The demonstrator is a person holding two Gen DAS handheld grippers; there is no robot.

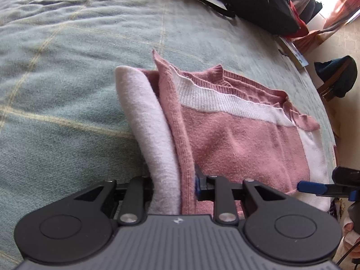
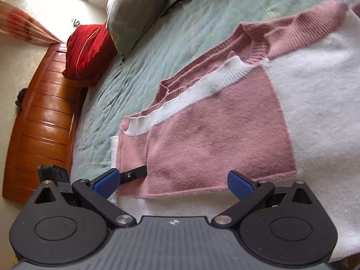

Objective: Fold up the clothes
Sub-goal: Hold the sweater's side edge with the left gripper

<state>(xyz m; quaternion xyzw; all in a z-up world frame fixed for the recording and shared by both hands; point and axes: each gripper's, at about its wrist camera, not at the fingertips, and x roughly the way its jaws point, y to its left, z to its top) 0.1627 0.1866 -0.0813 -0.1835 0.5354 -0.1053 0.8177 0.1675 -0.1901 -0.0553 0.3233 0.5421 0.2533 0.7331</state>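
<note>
A pink and white knit sweater point(image 1: 236, 139) lies partly folded on the bed, its pink panel on top and a white ribbed band across it. My left gripper point(image 1: 174, 186) is shut on the sweater's folded left edge, where white and pink layers rise between its fingers. In the right wrist view one of the left gripper's black fingers point(image 2: 132, 174) shows at the sweater's point(image 2: 213, 135) near left corner. My right gripper point(image 2: 172, 184) stands open just over the pink hem, with nothing pinched between its blue pads. One of these blue pads point(image 1: 311, 187) shows at the right edge of the left wrist view.
A green bedspread point(image 1: 67, 90) covers the bed. A grey-green pillow point(image 2: 135, 6) and a red cushion point(image 2: 90, 47) lie at the head end by the wooden bed frame point(image 2: 45, 123). A black bag point(image 1: 261, 2) sits at the far edge. A chair with dark cloth point(image 1: 337, 76) stands on the floor.
</note>
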